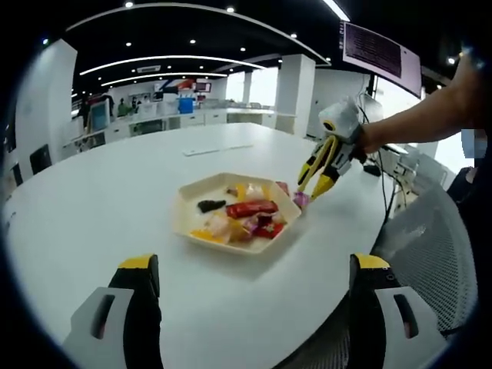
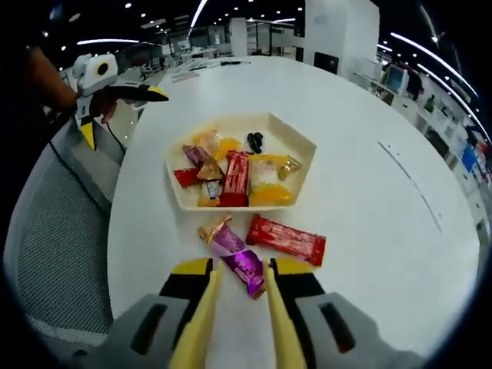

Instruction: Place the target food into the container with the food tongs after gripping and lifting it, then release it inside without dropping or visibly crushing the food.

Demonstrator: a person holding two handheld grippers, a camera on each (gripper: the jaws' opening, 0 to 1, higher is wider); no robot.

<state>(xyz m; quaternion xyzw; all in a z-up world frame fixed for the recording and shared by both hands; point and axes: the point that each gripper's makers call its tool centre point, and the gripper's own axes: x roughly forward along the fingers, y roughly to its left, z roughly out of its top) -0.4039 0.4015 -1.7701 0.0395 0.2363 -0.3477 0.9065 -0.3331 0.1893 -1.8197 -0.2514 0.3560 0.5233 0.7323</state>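
Observation:
A cream hexagonal tray (image 2: 311,146) (image 1: 184,207) holds several wrapped sweets and a red bar. Just outside its near edge lie a purple candy (image 2: 246,270) (image 1: 300,201), a gold-and-pink candy (image 2: 216,230) and a red bar (image 2: 286,238). My right gripper (image 2: 241,270) (image 1: 313,192) carries yellow tongs. Their tips straddle the purple candy on the table, with a gap showing on the left side. My left gripper (image 1: 254,265) (image 2: 123,115) stands wide open with nothing between its jaws, held back from the tray over the table edge.
The round white table (image 1: 115,192) stretches far beyond the tray. A grey mesh chair (image 1: 430,246) (image 2: 61,223) stands at the table edge beside me. A person's arm (image 1: 423,115) reaches in behind the right gripper. A flat white strip (image 1: 217,148) lies farther back.

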